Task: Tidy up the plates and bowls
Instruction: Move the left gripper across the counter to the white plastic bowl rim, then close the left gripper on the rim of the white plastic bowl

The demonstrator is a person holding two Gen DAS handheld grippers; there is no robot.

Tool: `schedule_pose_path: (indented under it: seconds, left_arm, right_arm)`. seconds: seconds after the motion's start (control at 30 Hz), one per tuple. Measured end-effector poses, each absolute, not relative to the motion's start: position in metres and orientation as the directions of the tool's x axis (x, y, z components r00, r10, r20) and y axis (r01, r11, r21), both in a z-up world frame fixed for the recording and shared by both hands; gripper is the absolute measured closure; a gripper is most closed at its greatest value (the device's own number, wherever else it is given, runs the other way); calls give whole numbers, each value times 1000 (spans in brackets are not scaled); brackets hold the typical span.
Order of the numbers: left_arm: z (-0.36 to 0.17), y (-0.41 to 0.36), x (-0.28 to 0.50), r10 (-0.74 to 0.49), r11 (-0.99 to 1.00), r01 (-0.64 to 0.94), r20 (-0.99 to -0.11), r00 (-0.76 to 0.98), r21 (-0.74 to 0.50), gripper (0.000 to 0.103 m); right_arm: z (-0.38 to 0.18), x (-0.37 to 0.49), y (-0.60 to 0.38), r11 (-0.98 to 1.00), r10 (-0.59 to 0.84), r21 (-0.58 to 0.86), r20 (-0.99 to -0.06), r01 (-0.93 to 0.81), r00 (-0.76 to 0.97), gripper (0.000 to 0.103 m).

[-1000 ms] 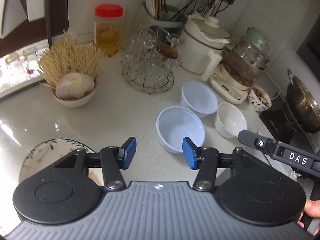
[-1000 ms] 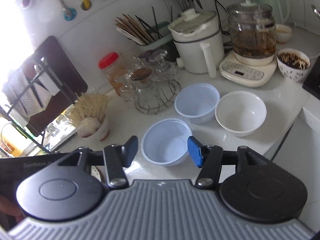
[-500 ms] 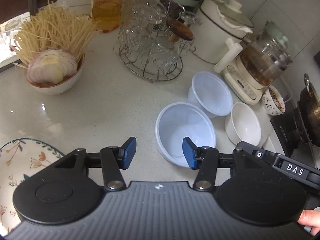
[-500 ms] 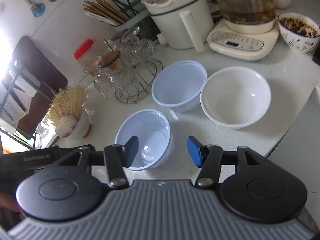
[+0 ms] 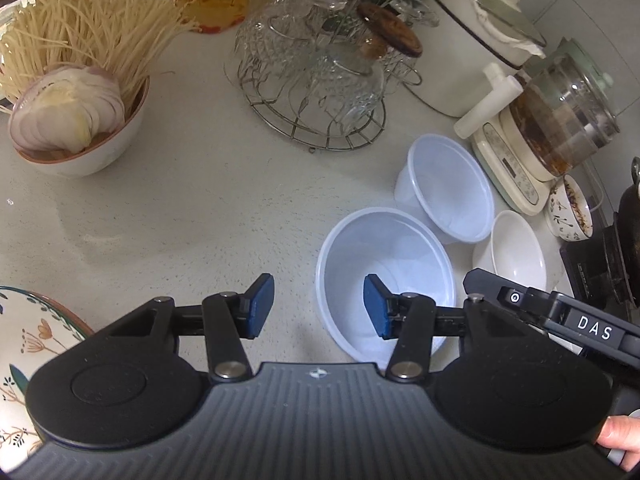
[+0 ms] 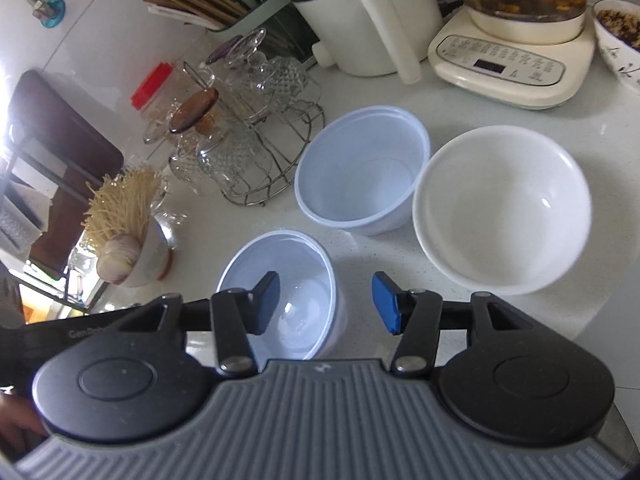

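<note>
Three empty bowls stand on the pale counter. Nearest is a translucent plastic bowl [image 5: 384, 256] [image 6: 288, 276], and behind it are a second plastic bowl [image 5: 448, 188] [image 6: 360, 168] and a white ceramic bowl [image 5: 516, 248] [image 6: 500, 208]. My left gripper [image 5: 319, 306] is open and straddles the near bowl's left rim, its right finger over the inside. My right gripper [image 6: 326, 302] straddles the same bowl's right rim. Its jaws are closing, and the pads are not touching the wall. A floral plate [image 5: 24, 340] lies at the lower left.
A bowl of noodles and sliced onion [image 5: 76, 120] stands at the left. Glass cups on a wire rack [image 5: 316, 80] are behind the bowls. A white pot [image 5: 468, 48], a glass kettle [image 5: 560, 112], a patterned bowl [image 5: 570, 208] and a stove [image 5: 600, 268] crowd the right.
Both grippers have come down and forward onto the near plastic bowl, which now sits between them. The right gripper's jaws have narrowed slightly.
</note>
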State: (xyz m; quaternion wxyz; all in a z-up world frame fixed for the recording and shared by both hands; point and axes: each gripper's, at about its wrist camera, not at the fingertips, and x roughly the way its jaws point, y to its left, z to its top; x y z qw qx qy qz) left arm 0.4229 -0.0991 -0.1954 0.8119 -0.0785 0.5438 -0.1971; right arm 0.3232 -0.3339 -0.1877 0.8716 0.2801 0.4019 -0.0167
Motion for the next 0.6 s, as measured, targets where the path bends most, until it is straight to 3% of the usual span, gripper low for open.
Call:
schedule_pose_path:
  seconds: [0.3, 0.37, 0.6]
  left_arm:
    - [-205, -106, 431, -380, 922, 207, -872, 309, -328, 66]
    - [-208, -108, 431, -379, 922, 200, -876, 299, -331, 74]
    - [-214, -110, 428, -371, 927, 182, -877, 306, -329, 89]
  right_arm:
    - [-196, 345, -338, 845, 250, 484, -733, 227, 633, 67]
    - [-198, 349, -338, 845, 266, 487, -739, 219, 619, 74]
    - [-206, 357, -338, 842, 314, 503, -751, 196, 581, 79]
